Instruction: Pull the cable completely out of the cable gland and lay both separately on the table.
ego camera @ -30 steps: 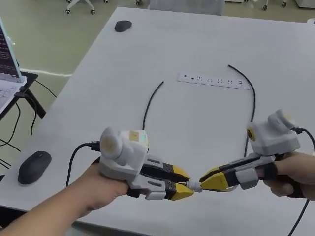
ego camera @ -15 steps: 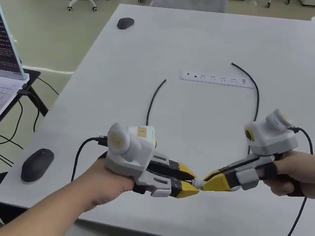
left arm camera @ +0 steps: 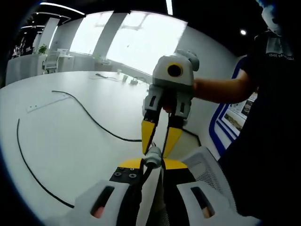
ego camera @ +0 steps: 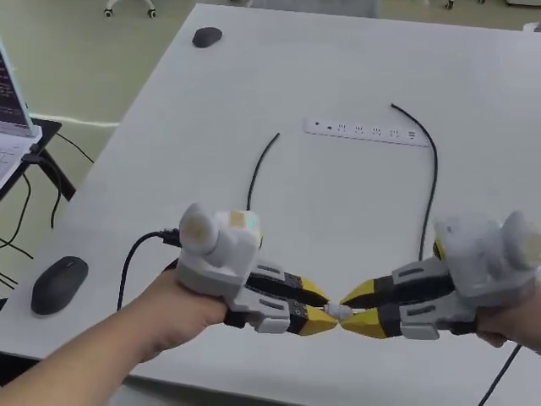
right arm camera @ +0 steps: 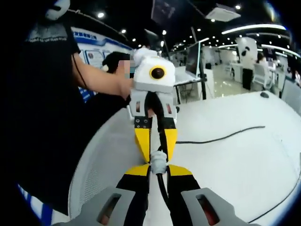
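Left gripper: its jaws are pressing nearly together at the cable gland, apparently pinching its pale body. The gland is hanging in the air above the near edge of the table, between the two tools' tips.
Right gripper: its jaws are squeezing in on the cable just beside the gland. Where the gland is ending and the cable beginning under the pads is too small to tell.
Cable: it is running through the gland, with one black tail trailing away over the table on each side and both ends lying free near the power strip.
Handling, gland: it is looking like a small, hard, light plastic fitting. Being smooth, it is probably prone to slipping, so gripping it across the body seems safest.
Handling, cable: thin and limp, it is sagging in loose curves. It is likely bending rather than pushing, so holding it close to the gland and pulling straight along its axis seems best.
Risk: the seal is probably gripping the sheath, so a jerk could be tearing the fitting out of the pinch.
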`<state>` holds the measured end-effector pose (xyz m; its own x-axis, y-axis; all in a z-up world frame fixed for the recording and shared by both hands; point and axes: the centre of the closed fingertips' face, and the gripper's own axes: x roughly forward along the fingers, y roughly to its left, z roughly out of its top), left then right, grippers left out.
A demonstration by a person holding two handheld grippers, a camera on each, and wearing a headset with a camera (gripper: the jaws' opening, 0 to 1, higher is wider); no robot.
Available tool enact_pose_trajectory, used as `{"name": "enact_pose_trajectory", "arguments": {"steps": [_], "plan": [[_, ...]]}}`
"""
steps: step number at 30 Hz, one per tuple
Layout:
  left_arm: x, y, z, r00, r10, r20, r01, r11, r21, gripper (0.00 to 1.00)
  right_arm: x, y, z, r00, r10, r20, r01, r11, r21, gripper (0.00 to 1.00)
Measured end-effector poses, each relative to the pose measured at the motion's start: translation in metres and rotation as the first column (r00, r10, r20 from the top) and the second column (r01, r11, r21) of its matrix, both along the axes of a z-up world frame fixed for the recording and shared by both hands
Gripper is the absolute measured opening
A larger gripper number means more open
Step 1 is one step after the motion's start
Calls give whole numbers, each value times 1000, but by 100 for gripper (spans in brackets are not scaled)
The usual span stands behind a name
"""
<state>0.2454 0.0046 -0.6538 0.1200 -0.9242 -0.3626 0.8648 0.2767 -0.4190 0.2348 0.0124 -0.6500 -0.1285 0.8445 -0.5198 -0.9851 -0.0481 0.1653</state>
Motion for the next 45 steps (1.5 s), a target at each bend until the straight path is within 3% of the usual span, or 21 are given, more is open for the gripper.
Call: {"name": "enact_pose_trajectory", "arguments": {"steps": [2, 5, 7, 9, 11, 13, 15, 19, 24, 30, 33, 35, 37, 39, 42, 45], "plan": [[0, 1, 1, 1000, 4, -4, -4, 1000, -5, 15, -1, 1, 1, 996, 11, 92, -9, 1000, -17, 8], [-1, 2, 1, 1000, 11, -26, -12, 1000, -13, 15, -2, 1, -1, 966, 24, 257, -7, 998, -67, 8], [-3, 2, 0, 999, 11, -31, -11, 1000, -16, 15, -4, 1, -3, 953, 29, 302, -4, 997, -81, 8], [-4, 3, 0, 999, 21, -36, -22, 999, -24, 15, -2, 1, -3, 930, 26, 368, 6, 996, -84, 8], [-2, 5, 1, 997, 40, -59, -42, 998, -37, 15, -2, 2, -3, 920, 21, 392, 11, 997, -81, 8], [-1, 6, 3, 997, 49, -59, -51, 998, -44, 15, 1, 3, 0, 891, 20, 454, 20, 996, -84, 9], [-1, 7, 5, 997, 49, -59, -52, 998, -47, 15, 0, 4, 1, 890, 11, 455, 30, 996, -84, 9], [0, 8, 8, 997, 53, -59, -56, 997, -52, 15, 1, 5, 3, 873, 5, 488, 42, 995, -85, 9], [-1, 7, 8, 997, 51, -54, -54, 997, -54, 15, 1, 4, 4, 874, 9, 485, 43, 995, -95, 9], [-3, 7, 8, 998, 40, -39, -42, 998, -48, 15, 0, 5, 2, 890, -16, 456, 66, 993, -94, 9], [-1, 8, 9, 999, 43, -22, -44, 998, -49, 15, 5, 9, 13, 910, -123, 397, 142, 990, -18, 15], [2, 9, 10, 999, 45, -5, -45, 998, -51, 15, 7, 7, 15, 915, -151, 375, 168, 986, -14, 21], [4, 10, 11, 999, 50, 8, -49, 997, -52, 15, 13, 0, 17, 915, -197, 352, 217, 976, -17, 22], [6, 12, 12, 998, 51, 26, -50, 998, -49, 15, 17, -5, 21, 919, -263, 295, 274, 962, 6, 24], [12, 13, 15, 995, 57, 77, -54, 998, -42, 15, 31, -16, 30, 891, -386, 239, 386, 921, 50, 21], [16, 13, 20, 994, 57, 98, -52, 997, -49, 15, 40, -28, 24, 863, -428, 268, 441, 898, 12, 18]]}}
